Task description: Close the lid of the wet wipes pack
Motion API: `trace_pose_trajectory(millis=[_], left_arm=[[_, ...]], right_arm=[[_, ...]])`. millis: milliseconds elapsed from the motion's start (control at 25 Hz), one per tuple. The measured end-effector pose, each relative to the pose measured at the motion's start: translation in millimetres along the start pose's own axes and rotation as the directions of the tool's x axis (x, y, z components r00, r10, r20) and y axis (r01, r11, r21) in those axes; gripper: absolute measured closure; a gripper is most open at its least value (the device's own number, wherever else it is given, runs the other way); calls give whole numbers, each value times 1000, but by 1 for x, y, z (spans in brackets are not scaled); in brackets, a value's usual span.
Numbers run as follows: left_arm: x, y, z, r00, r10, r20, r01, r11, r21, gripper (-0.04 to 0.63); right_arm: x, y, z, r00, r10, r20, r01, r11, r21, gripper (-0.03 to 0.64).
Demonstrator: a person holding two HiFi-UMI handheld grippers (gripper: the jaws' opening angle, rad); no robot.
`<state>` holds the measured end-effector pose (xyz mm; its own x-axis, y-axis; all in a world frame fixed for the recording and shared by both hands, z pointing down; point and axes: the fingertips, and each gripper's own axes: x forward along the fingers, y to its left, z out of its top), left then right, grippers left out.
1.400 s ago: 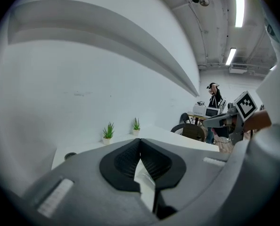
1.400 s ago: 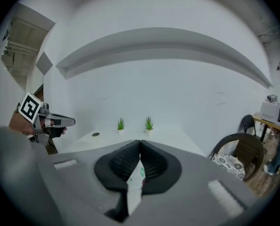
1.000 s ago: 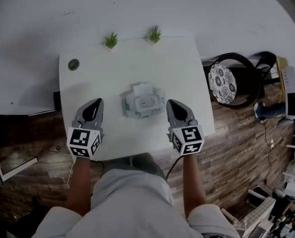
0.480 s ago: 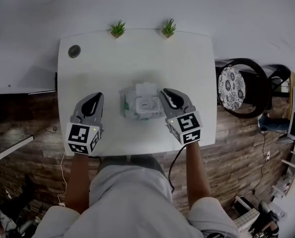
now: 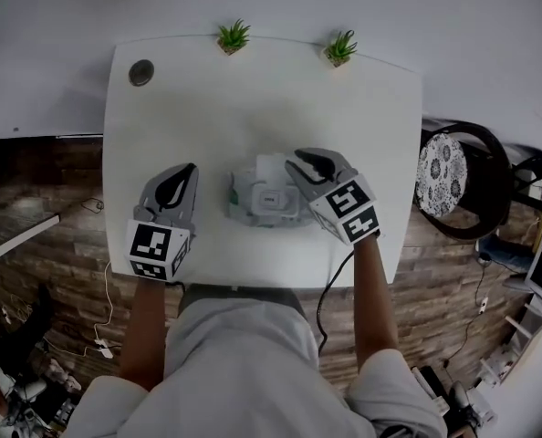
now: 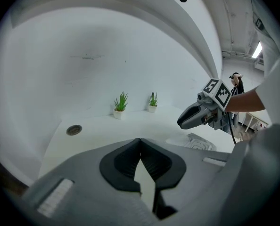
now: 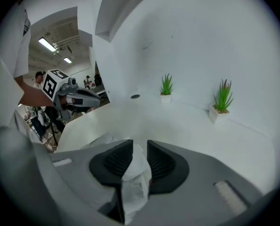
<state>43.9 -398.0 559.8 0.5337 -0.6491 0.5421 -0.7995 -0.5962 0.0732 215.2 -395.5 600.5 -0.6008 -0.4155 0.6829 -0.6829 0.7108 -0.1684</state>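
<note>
The wet wipes pack (image 5: 255, 206) lies at the middle of the white table (image 5: 171, 108), its white lid (image 5: 269, 165) flipped up at the far side. My right gripper (image 5: 298, 161) reaches in from the right, its tips just beside the raised lid. Its jaws are opening, and in the right gripper view (image 7: 134, 145) the white lid (image 7: 136, 166) shows in the gap, with the pads apart from it. My left gripper (image 5: 187, 170) hovers left of the pack, clear of it, and its jaws (image 6: 140, 140) are shut on nothing. The left gripper view shows the pack (image 6: 197, 141) under the right gripper (image 6: 183, 122).
Two small potted plants (image 5: 234, 36) (image 5: 341, 47) stand at the table's far edge. A round grommet (image 5: 141, 72) sits in the far left corner. A dark chair with a patterned cushion (image 5: 446, 173) stands right of the table. The near table edge runs just behind both grippers.
My right gripper has swung left and forward from beside the pack to the raised lid, and its jaws have come apart. The left gripper has sunk a little and stays shut.
</note>
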Motion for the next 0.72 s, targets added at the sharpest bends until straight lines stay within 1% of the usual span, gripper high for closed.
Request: trace_pose_trajectory(millis=[120,320,520,600,720], left_arm=[[8,-3,-3,1000,-5,-16,5,1000,6,589],[19,-5,-8,999,-10,-33,10,1000,1,589],[27,-6,-12,999,-10,-47,10,1000,-2,589],[28,-7,-13,999,-12,-52,12,1000,0,589],[29,-9,-13,998,-13,-55,13,1000,3,589]], right_arm=[[12,1,-5,995,87,-53,-88,996,-19,515],[27,-3,-8,980,166,-105,-170,985,-22,515],[34,5,-18,939,296,-172,-302,953,-5,515],[36,6,-19,933,315,-176,-320,948,1,515],[37,1,-22,936,301,-183,-307,952,-8,515]])
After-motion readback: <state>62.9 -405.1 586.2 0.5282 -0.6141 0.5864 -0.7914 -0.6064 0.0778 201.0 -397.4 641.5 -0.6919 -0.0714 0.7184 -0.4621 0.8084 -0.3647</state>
